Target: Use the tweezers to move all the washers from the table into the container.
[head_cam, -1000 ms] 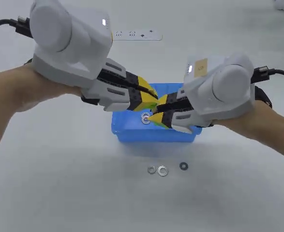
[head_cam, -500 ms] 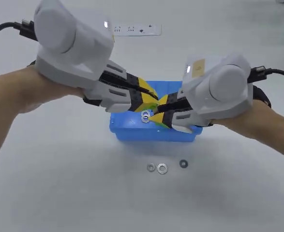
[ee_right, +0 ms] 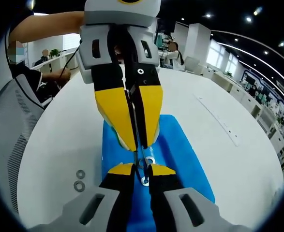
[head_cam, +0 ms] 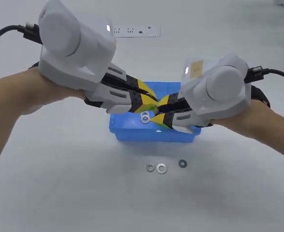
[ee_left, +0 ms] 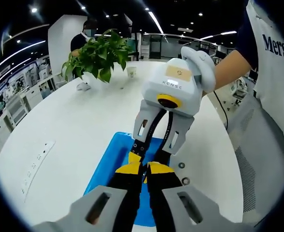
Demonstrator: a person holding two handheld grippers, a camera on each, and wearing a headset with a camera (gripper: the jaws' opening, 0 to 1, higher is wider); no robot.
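Observation:
Over the blue container (head_cam: 132,131) my two grippers meet tip to tip. The left gripper (head_cam: 153,102) is shut on thin dark tweezers (ee_right: 136,130), which run from its yellow jaws into the jaws of my right gripper (head_cam: 156,118); that one is shut on their tips. A silver washer (ee_right: 145,181) hangs at the tweezers' end above the container's inside, with another washer (ee_right: 150,160) just beyond it. Three washers lie on the white table in front of the container: two silver ones (head_cam: 150,167) (head_cam: 161,168) touching and a darker one (head_cam: 182,164).
A white power strip (head_cam: 134,31) lies on the table behind the container. A potted plant (ee_left: 100,58) stands far across the table. A grey mesh chair (ee_right: 13,140) and seated people are beside the table. Cables trail from both grippers.
Both grippers stay almost still over the container, tips together. The head view has shifted slightly; the washers on the table have not moved.

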